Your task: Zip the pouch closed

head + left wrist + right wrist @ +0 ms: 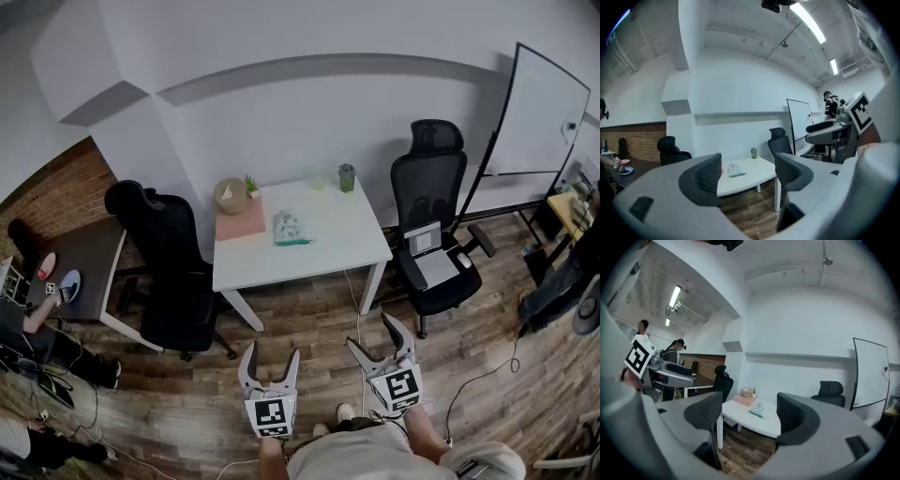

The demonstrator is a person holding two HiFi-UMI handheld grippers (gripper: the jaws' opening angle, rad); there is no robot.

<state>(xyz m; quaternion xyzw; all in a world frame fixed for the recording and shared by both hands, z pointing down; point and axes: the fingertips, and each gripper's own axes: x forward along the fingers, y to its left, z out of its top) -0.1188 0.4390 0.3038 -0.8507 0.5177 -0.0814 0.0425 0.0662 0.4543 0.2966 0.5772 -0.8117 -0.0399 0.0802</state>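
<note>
The pouch [289,228] is pale with a green zip edge and lies flat near the middle of the white table [328,253]. Both grippers hang well short of the table, over the wooden floor, and point level toward it. My left gripper [271,354] is open with nothing between its jaws. My right gripper [375,335] is open and empty too. In the left gripper view the pouch [735,171] shows far off between the jaws of my left gripper [747,173]. The right gripper view frames the pouch [757,411] the same way, beyond my right gripper [746,414].
On the table stand a green cup [347,177], a pink book [241,223], a round bowl [230,195] and a small plant. Black office chairs [169,272] [431,234] flank it. A whiteboard [544,112] stands at the right, a dark desk [84,262] at the left. Cables cross the floor.
</note>
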